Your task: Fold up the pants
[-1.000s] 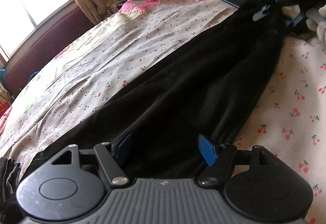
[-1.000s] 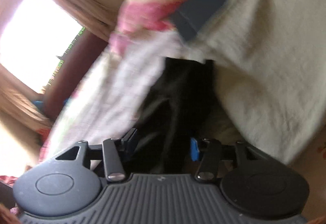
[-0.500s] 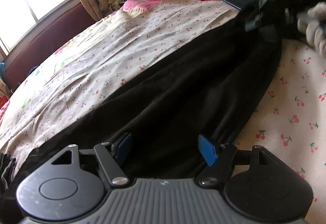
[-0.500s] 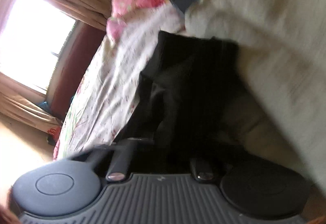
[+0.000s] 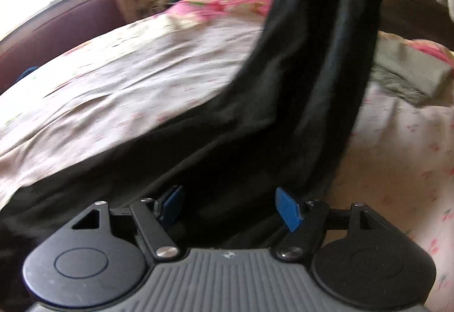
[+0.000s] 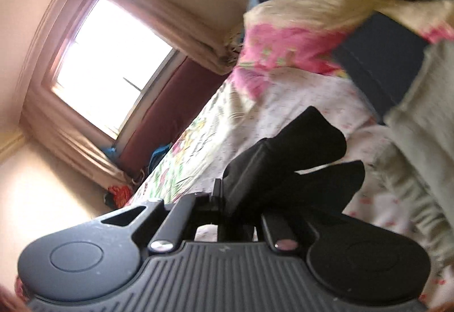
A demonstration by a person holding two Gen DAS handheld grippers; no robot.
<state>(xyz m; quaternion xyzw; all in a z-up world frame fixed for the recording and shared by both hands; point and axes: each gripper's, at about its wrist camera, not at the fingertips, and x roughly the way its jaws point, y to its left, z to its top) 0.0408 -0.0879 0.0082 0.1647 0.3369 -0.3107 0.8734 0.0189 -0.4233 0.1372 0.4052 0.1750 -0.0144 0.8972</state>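
My R gripper (image 6: 241, 215) pinches black pants (image 5: 298, 90), one end up off bed (image 5: 142, 79). L gripper (image 5: 230, 208) fingers wide apart, pants between, not pinched.

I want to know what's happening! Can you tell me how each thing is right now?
black pants: far end lifted off bed, near end lying down
right gripper: shut on pants
left gripper: open, over pants
cherry-print bedsheet: spread, wrinkled

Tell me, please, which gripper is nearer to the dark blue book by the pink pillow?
Right. The right gripper, shut on the black pants, has the dark blue book just ahead. The left gripper is open low over the pants; no book shows in its view.
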